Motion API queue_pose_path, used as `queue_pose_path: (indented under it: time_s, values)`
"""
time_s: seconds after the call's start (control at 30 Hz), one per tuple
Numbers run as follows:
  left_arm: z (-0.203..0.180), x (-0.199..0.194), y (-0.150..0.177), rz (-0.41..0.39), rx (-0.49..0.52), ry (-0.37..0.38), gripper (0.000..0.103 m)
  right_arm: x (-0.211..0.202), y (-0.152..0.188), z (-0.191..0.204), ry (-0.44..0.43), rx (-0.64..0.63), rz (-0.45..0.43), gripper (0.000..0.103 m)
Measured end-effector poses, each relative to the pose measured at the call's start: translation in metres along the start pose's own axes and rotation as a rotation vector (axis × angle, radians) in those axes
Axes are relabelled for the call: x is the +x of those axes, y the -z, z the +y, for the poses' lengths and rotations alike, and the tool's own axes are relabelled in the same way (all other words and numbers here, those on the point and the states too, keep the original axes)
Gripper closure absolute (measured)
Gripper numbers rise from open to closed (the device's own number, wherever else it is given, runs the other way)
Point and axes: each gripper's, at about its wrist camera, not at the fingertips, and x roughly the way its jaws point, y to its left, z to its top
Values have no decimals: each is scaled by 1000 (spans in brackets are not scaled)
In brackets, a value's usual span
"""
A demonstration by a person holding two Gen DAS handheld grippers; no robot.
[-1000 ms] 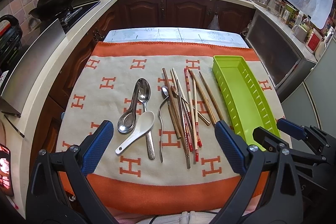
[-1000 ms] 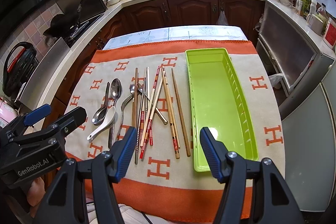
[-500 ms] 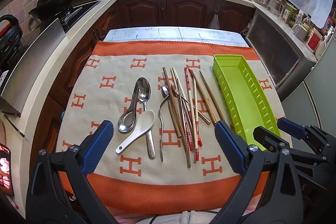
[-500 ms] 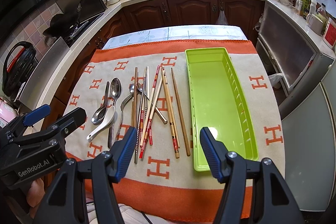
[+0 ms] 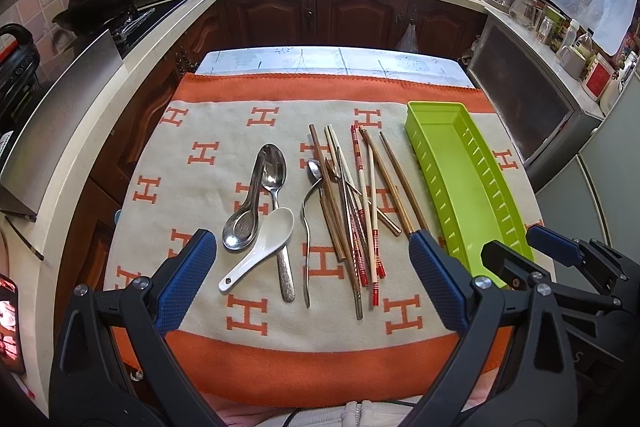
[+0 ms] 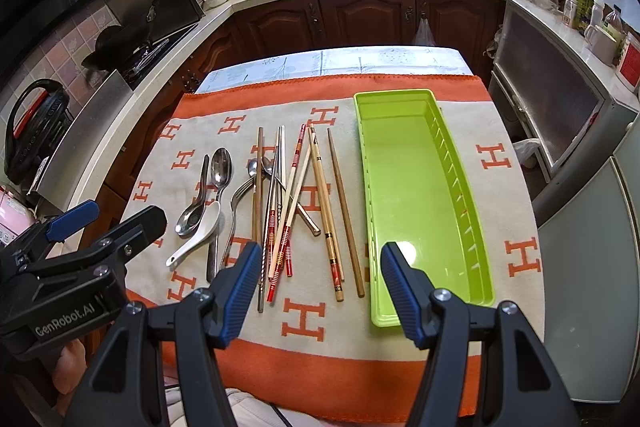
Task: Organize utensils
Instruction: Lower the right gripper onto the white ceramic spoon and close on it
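A: Tray (image 6: 420, 187), lime green, lies ahead of the right claw (image 6: 320, 289), whose blue pads are spread apart, gripping nothing.

B: Chopsticks (image 5: 360, 211) and spoons (image 5: 264, 203) lie ahead of the left claw (image 5: 312, 279), likewise spread apart.

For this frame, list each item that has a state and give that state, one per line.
left hand-held gripper: open, holding nothing
right hand-held gripper: open, holding nothing
green tray: empty, upright on the cloth
chopsticks: loose, some crossed, outside the tray
white ceramic spoon: on the cloth, bowl up, overlapping a metal spoon's handle
fork: flat on the cloth
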Motion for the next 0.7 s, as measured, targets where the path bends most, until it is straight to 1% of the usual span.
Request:
queue_pose_path:
  time_s: [0.27,0.37,0.47,0.6,0.7]
  values:
    - [9,22,-5,59,-8,-22,7,6,0,2,-9,0,18,41]
    - [21,34,-13,75,-12,8,7,7,-4,4,-4,-15,14,41]
    - [38,43,-26,99,-2,26,9,8,-13,7,9,-33,8,41]
    - [71,49,-47,119,-48,31,9,10,-27,11,33,-62,-1,41]
    - [98,53,-63,109,-73,-3,9,13,-43,15,-11,-64,9,41]
